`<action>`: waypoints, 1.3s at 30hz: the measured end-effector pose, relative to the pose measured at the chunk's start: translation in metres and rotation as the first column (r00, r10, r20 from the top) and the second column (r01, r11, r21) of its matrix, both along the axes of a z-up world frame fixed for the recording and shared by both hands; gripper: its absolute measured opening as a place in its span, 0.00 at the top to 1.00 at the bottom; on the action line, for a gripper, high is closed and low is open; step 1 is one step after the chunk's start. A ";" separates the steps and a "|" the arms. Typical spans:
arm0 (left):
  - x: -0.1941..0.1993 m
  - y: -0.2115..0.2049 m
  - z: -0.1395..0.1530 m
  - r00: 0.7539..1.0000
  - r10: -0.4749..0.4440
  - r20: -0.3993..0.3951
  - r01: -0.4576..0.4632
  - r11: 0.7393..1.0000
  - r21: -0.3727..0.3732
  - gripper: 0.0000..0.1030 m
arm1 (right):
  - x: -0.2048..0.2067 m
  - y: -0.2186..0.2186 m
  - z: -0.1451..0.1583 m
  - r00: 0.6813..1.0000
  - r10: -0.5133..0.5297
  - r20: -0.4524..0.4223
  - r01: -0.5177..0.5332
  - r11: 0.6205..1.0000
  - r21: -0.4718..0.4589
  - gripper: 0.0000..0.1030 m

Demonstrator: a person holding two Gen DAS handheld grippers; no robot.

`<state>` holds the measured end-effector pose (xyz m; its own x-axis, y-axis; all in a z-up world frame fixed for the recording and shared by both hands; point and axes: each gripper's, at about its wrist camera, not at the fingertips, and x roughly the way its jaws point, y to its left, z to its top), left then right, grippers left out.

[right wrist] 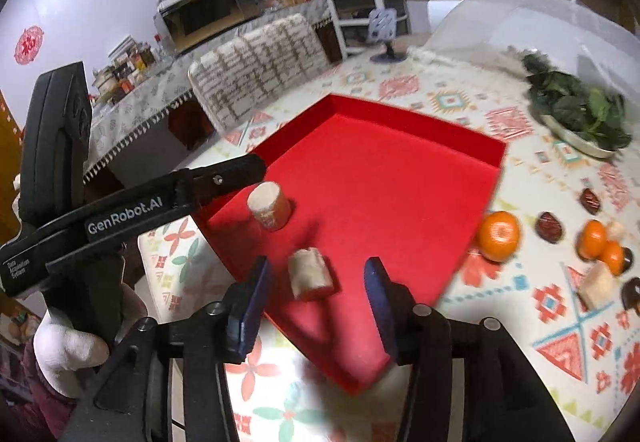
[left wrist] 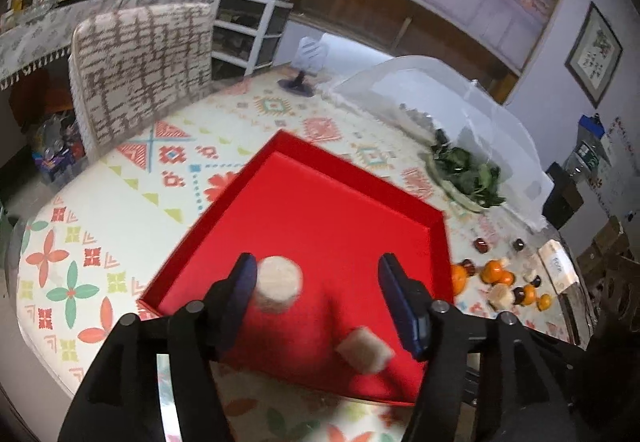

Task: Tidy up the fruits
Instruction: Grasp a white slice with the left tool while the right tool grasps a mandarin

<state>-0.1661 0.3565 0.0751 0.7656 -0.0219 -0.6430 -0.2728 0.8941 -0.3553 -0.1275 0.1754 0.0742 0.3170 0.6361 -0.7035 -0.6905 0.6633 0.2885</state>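
A red tray [left wrist: 320, 202] [right wrist: 400, 170] lies on the patterned tablecloth. Two beige chunks are inside it. A round one [left wrist: 278, 288] [right wrist: 269, 204] stands upright beside the left pad of my left gripper [left wrist: 318, 270], which is open. A squarer chunk [left wrist: 365, 349] [right wrist: 311, 274] lies on the tray floor between the open jaws of my right gripper [right wrist: 318, 268], with neither pad on it. The left gripper's finger [right wrist: 240, 168] hovers just over the round chunk. Mandarins [left wrist: 496, 272] [right wrist: 499, 236], dark dates [right wrist: 550, 226] and another beige chunk [right wrist: 600, 280] lie on the cloth right of the tray.
A plate of leafy greens [left wrist: 468, 174] [right wrist: 576, 114] sits beyond the fruit under a clear dome cover [left wrist: 440, 102]. A small fan [left wrist: 300, 82] stands at the far table edge, and a patterned chair [left wrist: 140, 70] is behind. A white-gloved hand [right wrist: 68, 346] holds the left gripper.
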 end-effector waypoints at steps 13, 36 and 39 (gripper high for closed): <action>0.019 -0.120 0.023 0.962 -0.273 0.022 0.272 0.961 0.050 0.32 | 0.017 -0.206 -0.002 0.923 -0.382 0.048 0.383 0.924 -0.015 0.40; 0.121 -0.263 -0.049 0.852 -0.491 -0.180 0.516 0.846 0.135 0.49 | 0.124 -0.266 -0.047 0.860 -0.506 -0.071 0.507 0.862 0.002 0.45; 0.131 -0.267 -0.054 0.846 -0.496 -0.193 0.524 0.841 0.135 0.58 | 0.129 -0.264 -0.051 0.860 -0.504 -0.077 0.505 0.863 -0.006 0.45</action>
<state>-0.0348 0.0895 0.0206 0.5751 -0.2603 -0.7755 0.2036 0.9637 -0.1724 0.0011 -0.0889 0.0235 0.5451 0.4132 -0.7295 -0.2390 0.9106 0.3373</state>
